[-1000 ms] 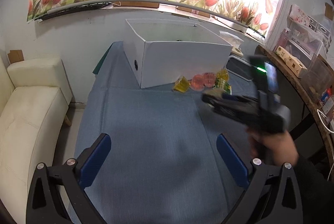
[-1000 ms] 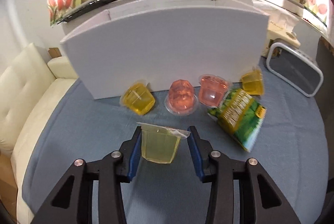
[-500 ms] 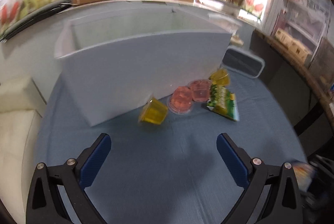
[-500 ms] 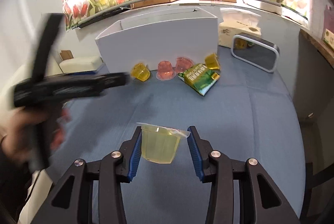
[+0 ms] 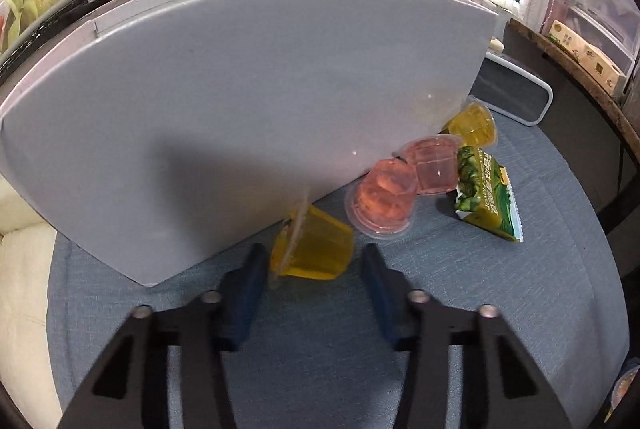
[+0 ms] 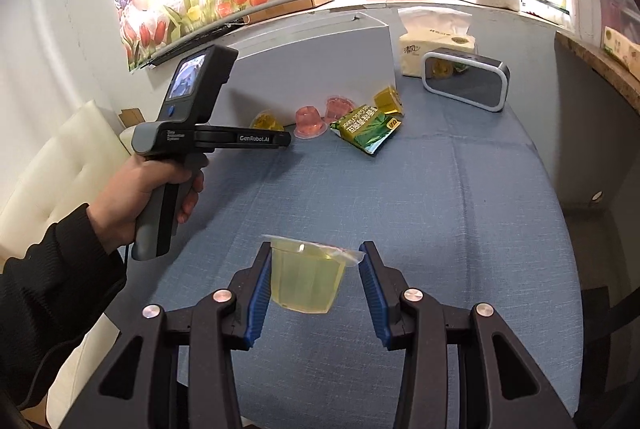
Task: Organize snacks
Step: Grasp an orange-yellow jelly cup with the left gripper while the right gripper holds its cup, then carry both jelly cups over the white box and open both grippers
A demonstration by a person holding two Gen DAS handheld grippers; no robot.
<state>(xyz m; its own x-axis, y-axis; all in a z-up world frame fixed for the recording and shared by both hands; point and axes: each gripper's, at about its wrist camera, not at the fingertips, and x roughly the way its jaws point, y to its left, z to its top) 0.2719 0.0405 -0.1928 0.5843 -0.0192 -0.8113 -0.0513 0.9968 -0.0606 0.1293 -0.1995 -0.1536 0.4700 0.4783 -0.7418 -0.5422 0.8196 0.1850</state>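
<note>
The table (image 6: 460, 189), under a blue cloth, carries the white box (image 5: 248, 101) at its far left, and the loose snacks lie along the box's near wall. A second ago the left gripper (image 5: 312, 269) hung wide open over bare cloth; it has since swung in to the box and narrowed, so its jaws now bracket the tipped yellow cup (image 5: 314, 249). The left pad (image 5: 248, 281) looks to touch the cup's lid rim, while a gap shows on the right, so the grip is not yet closed. To the right lie two pink cups (image 5: 384, 201), another yellow cup (image 5: 472, 127) and the green packet (image 5: 486, 197). The right gripper (image 6: 316, 285) has pulled back from the pile and holds a pale cup (image 6: 306, 283), clamped at its rim. Judging by this, one snack is ready for boxing and a second pickup is starting.
</note>
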